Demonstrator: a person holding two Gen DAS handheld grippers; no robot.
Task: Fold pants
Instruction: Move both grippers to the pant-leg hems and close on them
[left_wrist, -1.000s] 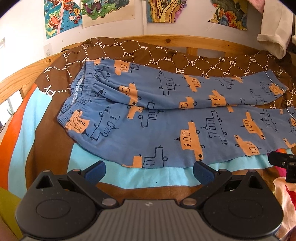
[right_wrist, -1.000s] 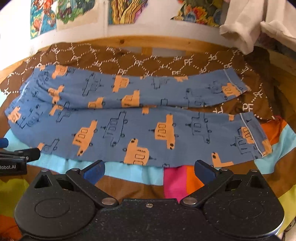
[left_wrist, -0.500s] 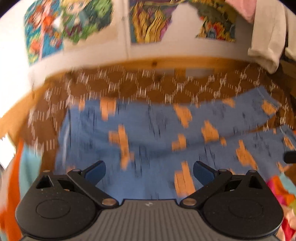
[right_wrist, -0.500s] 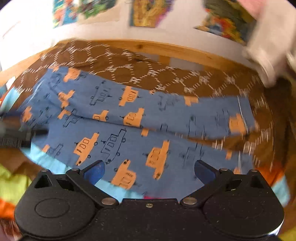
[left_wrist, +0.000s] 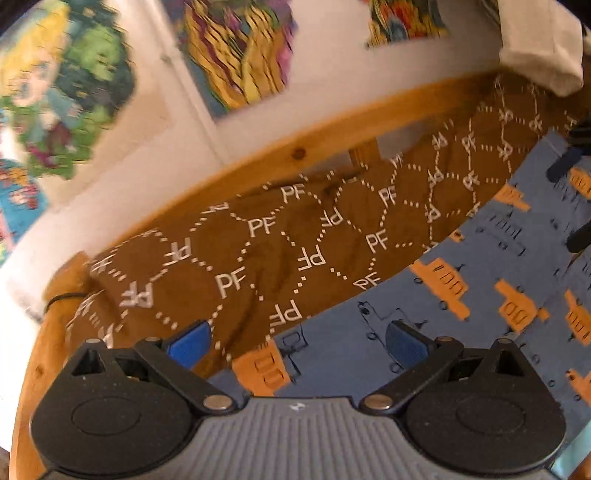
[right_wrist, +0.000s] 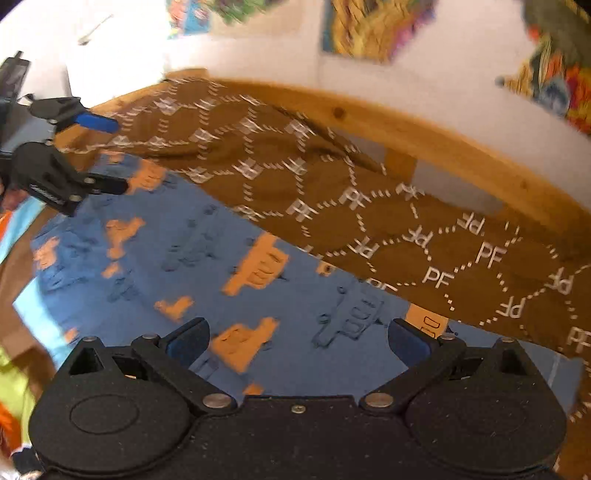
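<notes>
Pants (left_wrist: 491, 266): blue pyjama trousers printed with orange and dark outline vehicles, spread flat on the bed; in the left wrist view they fill the lower right, in the right wrist view the lower left and centre.
Left gripper (left_wrist: 298, 341): fingers spread wide, nothing between them; it hovers over the far corner of the pants, one blue pad (left_wrist: 190, 341) above the blanket, the other above blue cloth.
Right gripper (right_wrist: 299, 341): fingers spread wide, holding nothing, poised over the far edge of the pants.
Blanket (left_wrist: 258, 251): brown, white dotted hexagons and "PF" lettering, lying beyond the pants.
Bed frame (left_wrist: 332, 138): pale wooden rail along the wall.
Wall pictures (left_wrist: 236, 48): colourful sheets above the rail, blurred.
Focus: both views smeared; fine detail unreadable.
</notes>
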